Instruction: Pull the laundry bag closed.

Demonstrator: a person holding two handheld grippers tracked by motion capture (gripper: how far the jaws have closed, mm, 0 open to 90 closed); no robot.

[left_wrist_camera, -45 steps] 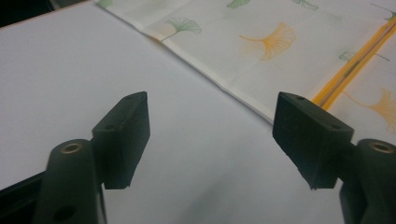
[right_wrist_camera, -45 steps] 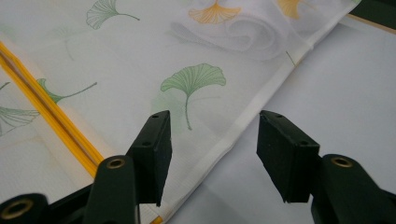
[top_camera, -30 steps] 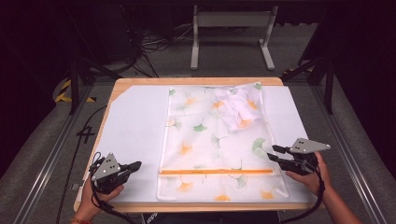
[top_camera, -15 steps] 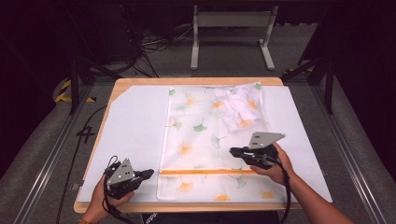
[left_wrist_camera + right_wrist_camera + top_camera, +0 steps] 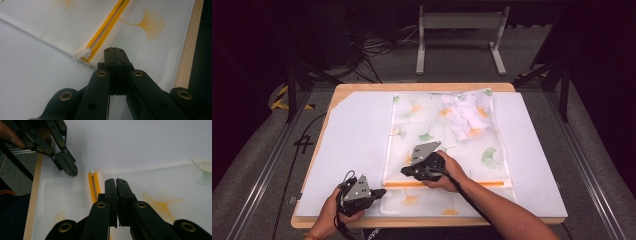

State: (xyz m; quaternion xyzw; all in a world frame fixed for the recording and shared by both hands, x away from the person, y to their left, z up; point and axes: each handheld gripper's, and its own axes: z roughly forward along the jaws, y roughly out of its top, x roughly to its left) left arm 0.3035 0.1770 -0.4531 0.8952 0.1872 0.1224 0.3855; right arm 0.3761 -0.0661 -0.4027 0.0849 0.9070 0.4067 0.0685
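Grippers meet at a zip bag's corner: left gripper (image 5: 379,191), jaws closed and empty, pins the thin, limp, slippery pouch (image 5: 447,145) lying mid-table; right gripper (image 5: 404,171), likewise closed, nears the white slider (image 5: 82,53), likely the best hold.

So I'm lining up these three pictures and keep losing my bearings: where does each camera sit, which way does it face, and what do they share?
High view: above the person's side, facing forward and down on the table; both forearms, left tool, right tool.
Left gripper view: on the left tool, along its shut jaws toward the pouch and its yellow zip.
Right gripper view: on the right tool, along shut jaws.
Shared: the gripper views both show the zip's end and the pouch.
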